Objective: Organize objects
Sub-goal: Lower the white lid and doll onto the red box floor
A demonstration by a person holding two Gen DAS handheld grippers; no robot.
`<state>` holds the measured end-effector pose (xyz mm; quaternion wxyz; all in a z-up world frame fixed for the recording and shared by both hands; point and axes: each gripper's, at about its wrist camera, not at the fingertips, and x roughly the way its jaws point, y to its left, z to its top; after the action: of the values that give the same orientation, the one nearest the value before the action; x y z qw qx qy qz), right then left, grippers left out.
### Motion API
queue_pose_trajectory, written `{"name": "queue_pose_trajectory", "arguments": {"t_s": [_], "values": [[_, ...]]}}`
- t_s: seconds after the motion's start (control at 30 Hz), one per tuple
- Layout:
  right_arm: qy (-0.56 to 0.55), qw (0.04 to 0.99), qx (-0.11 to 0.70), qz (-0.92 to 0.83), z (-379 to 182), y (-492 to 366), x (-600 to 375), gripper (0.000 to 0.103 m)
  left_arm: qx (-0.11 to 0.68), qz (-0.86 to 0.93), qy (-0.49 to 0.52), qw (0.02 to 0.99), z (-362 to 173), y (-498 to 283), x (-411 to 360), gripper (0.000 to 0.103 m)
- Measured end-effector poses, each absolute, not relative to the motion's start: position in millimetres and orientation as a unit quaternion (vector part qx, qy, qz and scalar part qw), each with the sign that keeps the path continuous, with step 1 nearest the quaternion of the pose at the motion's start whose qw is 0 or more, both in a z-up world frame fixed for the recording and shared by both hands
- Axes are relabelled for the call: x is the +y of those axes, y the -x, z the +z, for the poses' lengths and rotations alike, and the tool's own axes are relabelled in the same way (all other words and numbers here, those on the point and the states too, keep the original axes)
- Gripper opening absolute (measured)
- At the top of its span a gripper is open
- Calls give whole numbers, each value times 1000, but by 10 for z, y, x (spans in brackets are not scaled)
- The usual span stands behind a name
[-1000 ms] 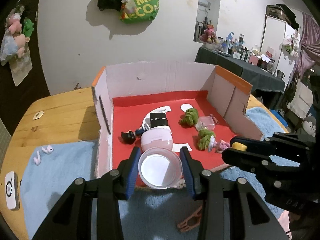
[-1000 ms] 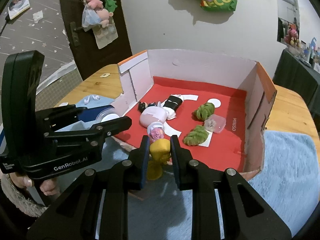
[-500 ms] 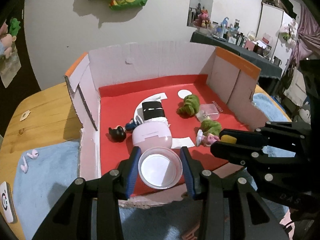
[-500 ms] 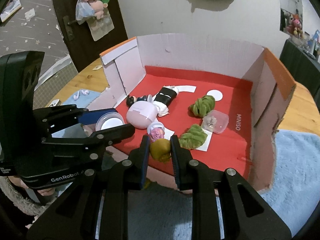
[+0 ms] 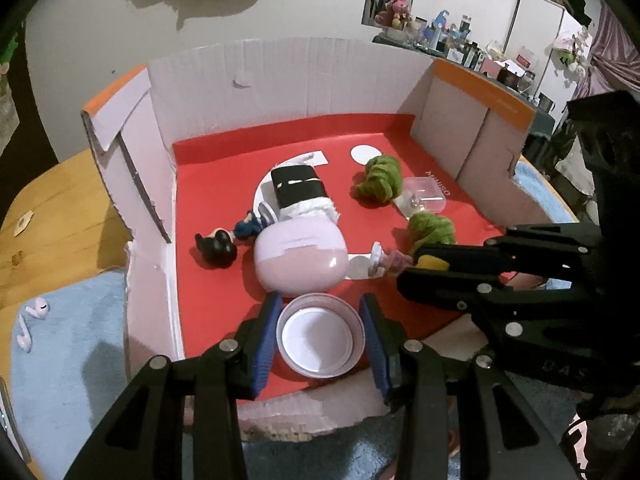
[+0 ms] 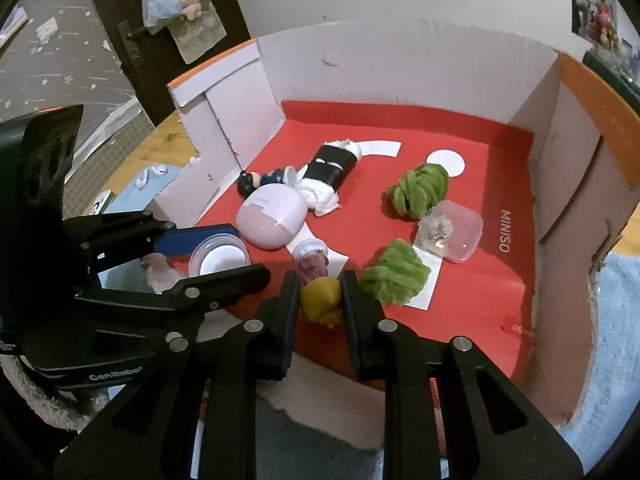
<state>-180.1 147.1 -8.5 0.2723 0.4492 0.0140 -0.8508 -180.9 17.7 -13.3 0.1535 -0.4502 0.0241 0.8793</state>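
Grippers are both advancing over the box's torn near wall; a second ago they were hanging short of it above the blue mat, and now each load is sitting over the red floor. Judgement: both carries are nearly done, release coming next.

Left gripper point(image 5: 320, 334): jaws are parted to the width of the tub point(image 5: 320, 336) and pressing on its sides with blue pads. Tub is round, shallow, translucent plastic with a white lid, smooth and rigid. It is hovering at the box's 6 o'clock edge, just beside the pink case point(image 5: 300, 258), which is a glossy, egg-shaped shell.

Right gripper point(image 6: 320, 300): jaws are nearly closed, pinching the yellow toy point(image 6: 321, 300). Toy is lumpy, matte, probably soft rubber or clay; its form is unclear. It is sitting at 6 o'clock inside the box point(image 6: 400, 56), just beside a small pink figurine point(image 6: 312, 260) and near a green scrunchie point(image 6: 394, 272).

Box: corrugated cardboard, white inner walls, orange rims, red paper lining, ragged front edge.

Contents already in: two fuzzy green scrunchies, the second point(image 6: 418, 190) toward 1 o'clock; clear squarish plastic case point(image 6: 450, 230) between them; black cylinder with white cloth point(image 6: 330, 168) near centre; dark glossy figurine point(image 6: 260, 180) at 9 o'clock.

Outside, on the mat point(image 5: 56, 360) at 8 o'clock: pink earbuds point(image 5: 32, 320), still to be collected. Desk point(image 5: 52, 216) is pale wood.
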Motion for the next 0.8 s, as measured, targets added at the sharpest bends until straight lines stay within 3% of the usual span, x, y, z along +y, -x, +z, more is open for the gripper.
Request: {"name": "queue_pose_trajectory", "arguments": {"t_s": [0.8], "values": [[-443,203,34,-872,-104,1890,1764,20,0,882,448,143,-185,1993,171,42]]}}
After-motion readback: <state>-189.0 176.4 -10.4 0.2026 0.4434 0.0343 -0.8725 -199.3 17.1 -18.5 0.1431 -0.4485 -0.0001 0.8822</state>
